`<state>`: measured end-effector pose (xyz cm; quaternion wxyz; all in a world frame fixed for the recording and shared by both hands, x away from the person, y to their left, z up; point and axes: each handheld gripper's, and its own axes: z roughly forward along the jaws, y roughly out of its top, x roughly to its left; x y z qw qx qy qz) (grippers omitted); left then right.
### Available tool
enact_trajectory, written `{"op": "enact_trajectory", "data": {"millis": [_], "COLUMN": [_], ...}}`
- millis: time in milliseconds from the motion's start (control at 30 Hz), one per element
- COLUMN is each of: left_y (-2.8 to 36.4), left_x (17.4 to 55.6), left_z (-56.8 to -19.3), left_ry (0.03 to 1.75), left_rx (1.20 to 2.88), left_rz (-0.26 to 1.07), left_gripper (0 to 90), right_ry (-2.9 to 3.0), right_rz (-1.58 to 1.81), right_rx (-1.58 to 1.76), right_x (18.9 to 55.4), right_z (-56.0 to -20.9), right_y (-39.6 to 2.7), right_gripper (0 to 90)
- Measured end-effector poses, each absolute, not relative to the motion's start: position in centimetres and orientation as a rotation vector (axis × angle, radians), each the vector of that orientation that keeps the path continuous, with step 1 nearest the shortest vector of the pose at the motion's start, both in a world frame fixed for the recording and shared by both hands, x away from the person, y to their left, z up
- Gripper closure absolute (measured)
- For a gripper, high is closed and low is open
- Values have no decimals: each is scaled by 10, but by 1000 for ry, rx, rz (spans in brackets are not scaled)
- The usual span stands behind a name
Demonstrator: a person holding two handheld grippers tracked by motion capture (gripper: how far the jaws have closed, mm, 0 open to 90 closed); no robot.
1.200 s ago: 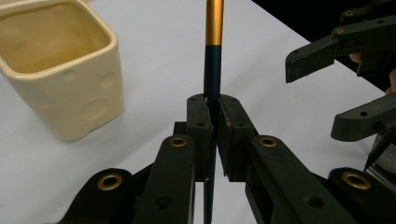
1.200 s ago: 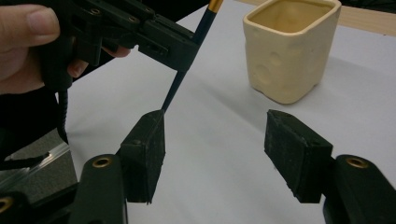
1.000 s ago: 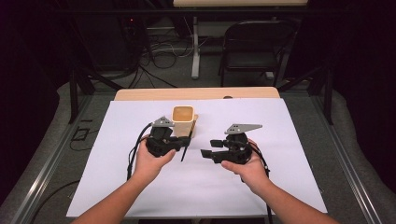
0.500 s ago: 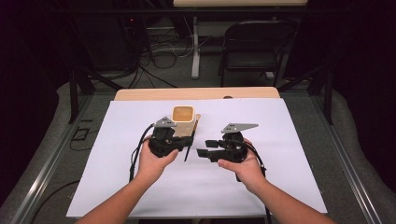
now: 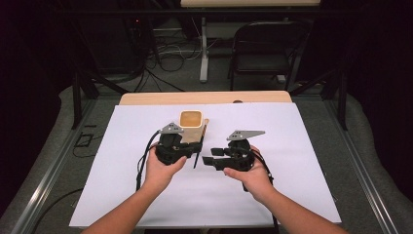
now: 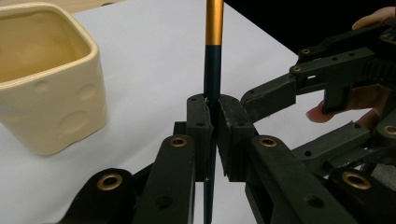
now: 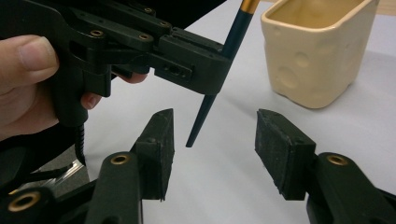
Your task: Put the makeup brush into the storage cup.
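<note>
Setting: a table (image 5: 302,195) under white paper, a person's two hands each holding a tool.
Left tool (image 6: 212,122): pads pinching a slim dark-blue brush handle with a gold band (image 6: 213,51), held off the paper.
Right tool (image 7: 215,144): pads spread wide, empty, facing the handle's pointed end.
Cream ceramic cup (image 5: 191,125): upright, just beyond the left tool.
Step, as judged: brush gripped beside the cup.
Next move, likely: tilt the handle over the cup's mouth and lower it in.
</note>
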<state>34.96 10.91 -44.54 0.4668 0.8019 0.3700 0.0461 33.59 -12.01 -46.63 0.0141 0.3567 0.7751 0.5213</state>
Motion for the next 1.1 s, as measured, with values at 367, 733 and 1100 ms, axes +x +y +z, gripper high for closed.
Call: {"op": "enact_trajectory", "data": {"millis": [367,733,1100], "left_y": [106,104,103], "left_x": [349,347,345], "left_z": [-447,-448,-448], "left_ry": [909,910,903], "left_rx": [1950,1937,1922], "left_rz": [107,104,99], "left_gripper": [836,837,837], "right_ry": [2407,2434,2458], "right_rz": [1665,1666,1657], "right_rx": [1161,1185,1225], "right_x": [338,338,340], "right_z": [-468,-470,-475], "right_y": [-119,-115,-108], "right_gripper": [537,613,680]}}
